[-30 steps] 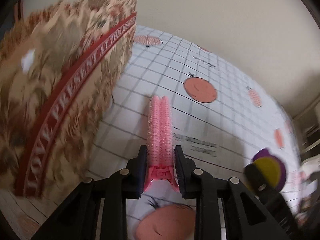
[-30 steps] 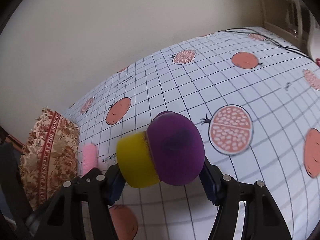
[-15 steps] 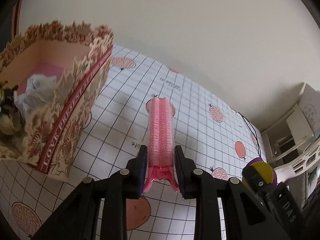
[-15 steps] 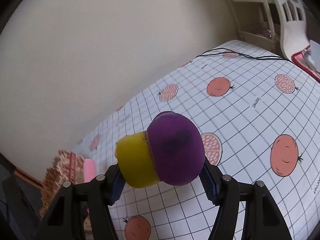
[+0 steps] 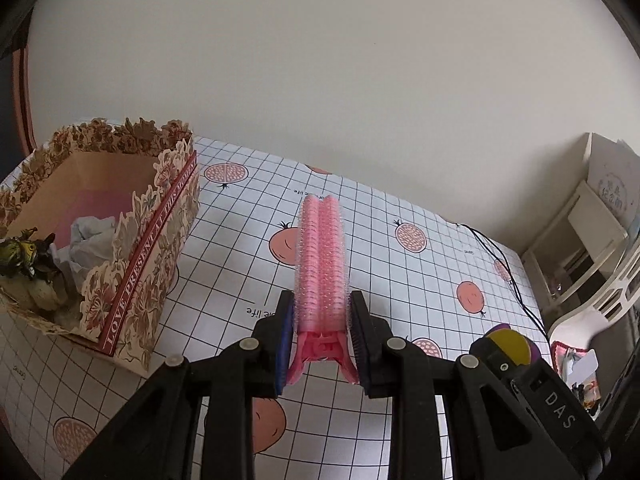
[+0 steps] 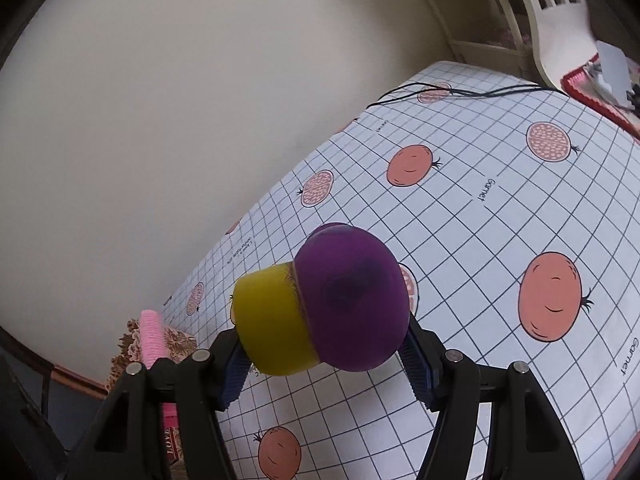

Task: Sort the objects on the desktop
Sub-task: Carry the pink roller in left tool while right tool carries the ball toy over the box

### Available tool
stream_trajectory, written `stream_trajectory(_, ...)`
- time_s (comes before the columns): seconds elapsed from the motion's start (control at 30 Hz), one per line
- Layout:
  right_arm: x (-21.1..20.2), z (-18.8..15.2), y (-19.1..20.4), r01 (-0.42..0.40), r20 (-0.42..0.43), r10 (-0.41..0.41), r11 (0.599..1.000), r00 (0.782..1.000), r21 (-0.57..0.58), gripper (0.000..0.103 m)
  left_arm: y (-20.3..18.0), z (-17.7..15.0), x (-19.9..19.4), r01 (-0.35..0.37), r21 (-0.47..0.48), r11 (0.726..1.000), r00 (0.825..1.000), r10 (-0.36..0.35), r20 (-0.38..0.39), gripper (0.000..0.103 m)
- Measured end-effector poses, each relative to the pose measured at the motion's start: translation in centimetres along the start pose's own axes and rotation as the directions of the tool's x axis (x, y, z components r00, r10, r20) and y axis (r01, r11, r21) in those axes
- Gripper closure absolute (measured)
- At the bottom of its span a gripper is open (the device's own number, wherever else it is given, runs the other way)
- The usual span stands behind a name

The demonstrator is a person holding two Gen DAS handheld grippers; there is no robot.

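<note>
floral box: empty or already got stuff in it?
Not empty. The floral box, open-topped, holds crumpled pale paper and a dark figurine.

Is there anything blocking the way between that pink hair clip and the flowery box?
Nothing visible does. The pink hair clip, gripped in the left claw, is raised above the tablecloth, and only bare cloth lies between it and the open-topped box to its left.

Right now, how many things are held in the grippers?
2. A pink hair clip is clamped in the left gripper; a purple-and-yellow sponge puff is clamped in the right gripper. Both are above the table, and nothing else shows between the jaws.
</note>
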State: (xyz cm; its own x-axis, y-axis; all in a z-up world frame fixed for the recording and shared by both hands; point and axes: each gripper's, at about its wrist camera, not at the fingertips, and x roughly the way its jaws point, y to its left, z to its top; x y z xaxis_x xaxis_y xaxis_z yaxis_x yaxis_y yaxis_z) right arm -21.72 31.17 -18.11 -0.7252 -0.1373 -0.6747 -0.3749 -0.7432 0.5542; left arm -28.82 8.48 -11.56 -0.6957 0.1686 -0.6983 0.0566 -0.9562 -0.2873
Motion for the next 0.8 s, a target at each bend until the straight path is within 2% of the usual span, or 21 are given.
stream_trajectory(0.33, -1.0, 0.5, -0.2, -0.013, 0.018, 0.013, 1.0, 1.0, -0.009, 0.035, -0.8, -0.4, -0.2, -0.014, 0.014, 1.0, 1.0, 0.013, 0.007, 0.075)
stream_trajectory(0.8, -2.7, -0.6, 5.5, -0.094, 0.05, 0.099, 0.99, 0.994, -0.105, 0.034, 2.6, 0.8, -3.1, -0.032, -0.059, 0.998, 0.997, 0.036, 0.064, 0.075)
